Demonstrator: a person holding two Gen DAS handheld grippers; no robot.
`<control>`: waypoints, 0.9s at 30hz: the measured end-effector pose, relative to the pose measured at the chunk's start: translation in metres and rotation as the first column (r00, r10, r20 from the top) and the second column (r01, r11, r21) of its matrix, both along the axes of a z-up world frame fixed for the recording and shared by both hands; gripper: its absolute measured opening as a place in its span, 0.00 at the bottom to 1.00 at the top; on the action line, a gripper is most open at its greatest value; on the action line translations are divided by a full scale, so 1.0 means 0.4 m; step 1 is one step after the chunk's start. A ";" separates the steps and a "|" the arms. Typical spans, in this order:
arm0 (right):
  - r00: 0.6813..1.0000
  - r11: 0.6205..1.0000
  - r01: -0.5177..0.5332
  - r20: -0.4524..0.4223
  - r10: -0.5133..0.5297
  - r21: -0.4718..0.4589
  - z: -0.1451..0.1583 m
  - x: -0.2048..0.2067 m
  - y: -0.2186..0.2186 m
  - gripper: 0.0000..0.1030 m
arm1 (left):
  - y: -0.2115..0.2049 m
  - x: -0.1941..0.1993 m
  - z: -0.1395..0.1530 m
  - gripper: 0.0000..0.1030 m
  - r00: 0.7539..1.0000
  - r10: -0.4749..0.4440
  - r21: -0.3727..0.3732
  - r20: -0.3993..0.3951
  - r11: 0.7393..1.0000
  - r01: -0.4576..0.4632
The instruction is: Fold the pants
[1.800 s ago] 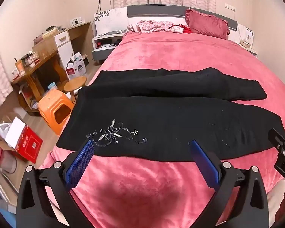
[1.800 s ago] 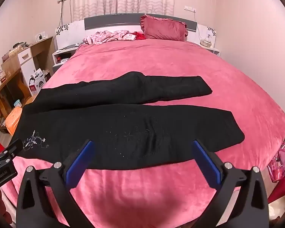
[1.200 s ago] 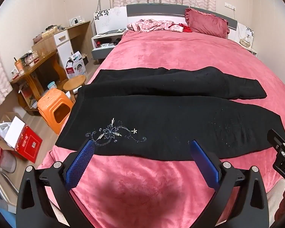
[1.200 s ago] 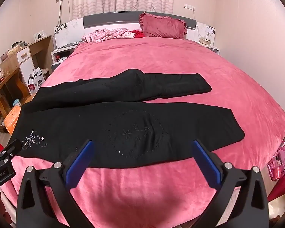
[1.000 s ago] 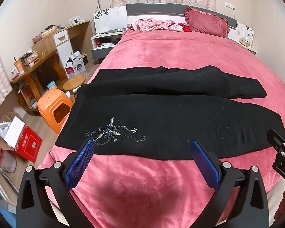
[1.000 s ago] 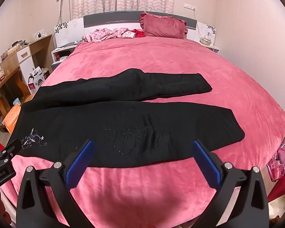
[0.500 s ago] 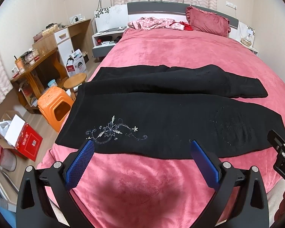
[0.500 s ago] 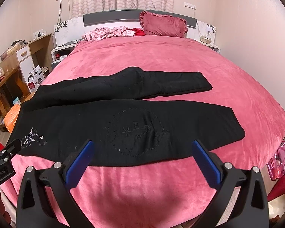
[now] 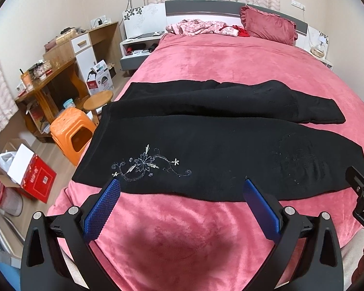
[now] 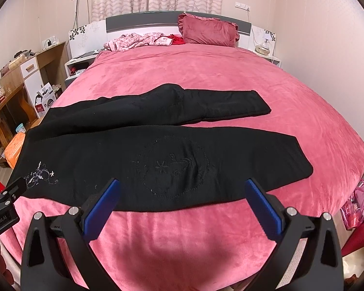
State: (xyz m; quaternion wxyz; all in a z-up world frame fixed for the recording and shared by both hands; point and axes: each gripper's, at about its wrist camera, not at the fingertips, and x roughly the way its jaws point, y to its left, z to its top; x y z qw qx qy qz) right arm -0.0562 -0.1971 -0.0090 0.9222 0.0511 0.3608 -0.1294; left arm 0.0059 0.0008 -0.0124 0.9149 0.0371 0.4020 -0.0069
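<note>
Down on the floor by the bed a red box (image 9: 32, 173) stands with its flaps up, white paper or plastic poking out; beside the desk (image 9: 48, 72) a white carton (image 9: 100, 77) sits shut, contents hidden; an orange stool (image 9: 71, 131) stands close to the bed's edge. The pink bed (image 10: 194, 72) has wide bare cover beyond the far leg and a bare strip along the near edge. The pants (image 10: 157, 155) lie flat across it, black, waist toward the stool side, legs apart, the near one bearing a silver flower stitch and a faint dark ring pattern. The left gripper (image 9: 180, 188) and right gripper (image 10: 182, 188) hover above the near edge, jaws spread wide, holding nothing.
</note>
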 end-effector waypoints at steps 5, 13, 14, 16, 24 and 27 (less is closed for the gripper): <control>1.000 1.000 -0.001 0.002 0.001 0.004 -0.002 0.000 -0.002 0.98 | 0.002 0.001 -0.002 0.97 1.000 -0.001 0.003 0.002 1.000 0.001; 0.998 0.974 -0.020 0.061 0.007 0.225 -0.033 0.010 -0.088 0.98 | 0.025 0.024 -0.027 0.97 0.996 -0.053 -0.088 -0.069 0.995 0.047; 0.999 0.968 -0.008 0.050 -0.004 0.252 -0.046 0.014 -0.107 0.98 | 0.042 0.033 -0.041 0.97 0.993 -0.072 -0.157 -0.098 0.986 0.056; 0.999 0.963 0.041 -0.019 -0.037 0.267 -0.076 0.024 -0.146 0.98 | 0.074 0.045 -0.066 0.97 0.990 -0.061 -0.246 -0.130 0.969 0.027; 0.972 0.806 0.235 -0.113 -0.208 0.543 -0.202 -0.008 -0.406 0.98 | 0.203 0.102 -0.154 0.97 0.985 0.056 -0.282 -0.161 0.954 -0.101; 0.962 0.683 0.246 -0.085 -0.261 0.688 -0.245 -0.039 -0.504 0.97 | 0.290 0.120 -0.195 0.97 0.972 0.124 -0.396 -0.199 0.897 -0.196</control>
